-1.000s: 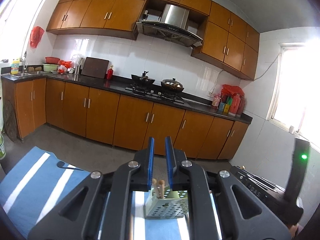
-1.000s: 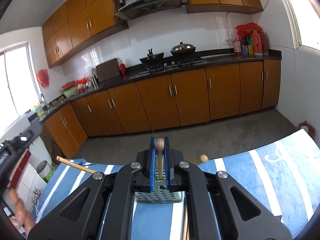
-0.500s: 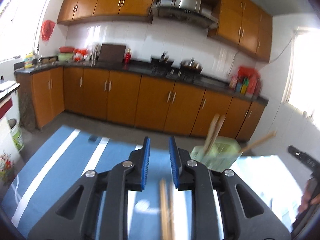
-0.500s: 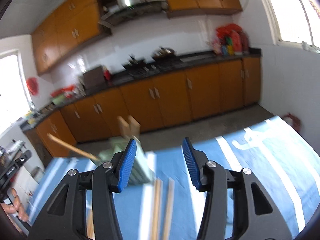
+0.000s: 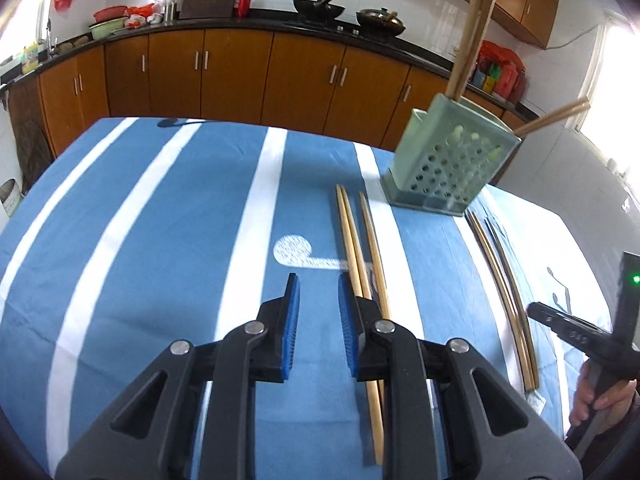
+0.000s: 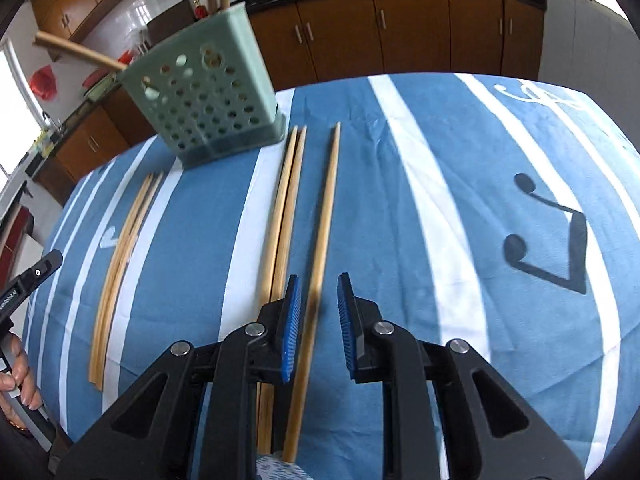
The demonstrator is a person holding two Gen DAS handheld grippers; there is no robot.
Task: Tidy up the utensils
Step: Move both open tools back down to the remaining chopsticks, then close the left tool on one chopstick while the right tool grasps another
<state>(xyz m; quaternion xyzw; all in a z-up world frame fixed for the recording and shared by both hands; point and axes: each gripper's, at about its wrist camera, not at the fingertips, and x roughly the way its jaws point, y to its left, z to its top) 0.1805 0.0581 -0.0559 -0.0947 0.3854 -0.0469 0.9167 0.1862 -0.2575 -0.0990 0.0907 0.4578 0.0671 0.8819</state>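
1. Since a second ago, both my grippers have tipped from facing the kitchen cabinets down to the blue-and-white striped tablecloth (image 5: pixel 168 240); the chopstick my right gripper then pinched above the holder is no longer raised in its fingers.
2. Left: my left gripper (image 5: pixel 318 288) hangs over bare cloth, its blue pads a narrow gap apart with nothing between them. Three loose wooden chopsticks (image 5: pixel 352 248) lie lengthwise just beside it, passing under its right finger (image 5: pixel 347 320).
3. Centre: the pale green perforated utensil holder (image 5: pixel 448 160) stands upright on the cloth beyond those sticks, with chopsticks leaning out of its top. A second bundle of chopsticks (image 5: pixel 500 280) lies to its right.
4. Right: my right gripper (image 6: pixel 318 288) has just been closing after a brief widening; its pads stand slightly apart astride a single chopstick (image 6: pixel 326 216) that lies flat on the cloth. I cannot tell whether the left pad (image 6: pixel 292 320) touches it.
5. In the right wrist view, a pair of chopsticks (image 6: pixel 286 200) lies just left of that single one, and black musical notes (image 6: pixel 552 240) mark the cloth farther right.
6. My hand (image 5: pixel 600 396) shows at the left view's right edge.
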